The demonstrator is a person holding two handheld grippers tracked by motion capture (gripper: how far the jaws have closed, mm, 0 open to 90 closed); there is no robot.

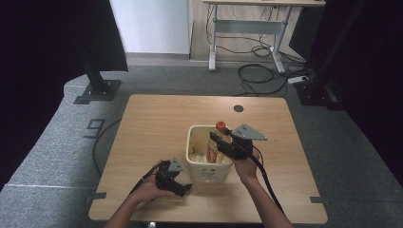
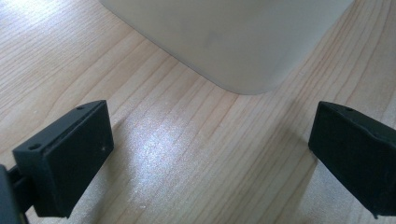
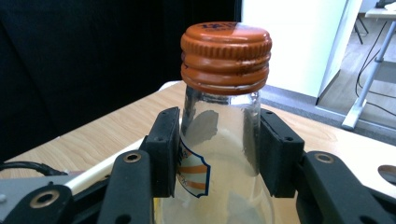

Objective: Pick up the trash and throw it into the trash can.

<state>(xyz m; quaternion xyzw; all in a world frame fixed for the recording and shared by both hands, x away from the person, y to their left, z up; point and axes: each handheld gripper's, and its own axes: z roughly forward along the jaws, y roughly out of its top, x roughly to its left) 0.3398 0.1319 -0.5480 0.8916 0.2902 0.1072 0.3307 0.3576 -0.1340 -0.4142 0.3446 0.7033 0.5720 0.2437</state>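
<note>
Pale wooden counter carries one cream plastic bin. Right gripper fingers clamp the neck of one clear glass bottle with an orange screw cap, upright inside the bin; its base is hidden. Left gripper fingers stand apart, empty, just beside the bin wall.

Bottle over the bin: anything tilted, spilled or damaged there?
Nothing stands out. The bottle sits upright in the right tongs, cap on and glass whole, above the bin. I see no spill on the table. The left tongs rest open beside the bin.
</note>
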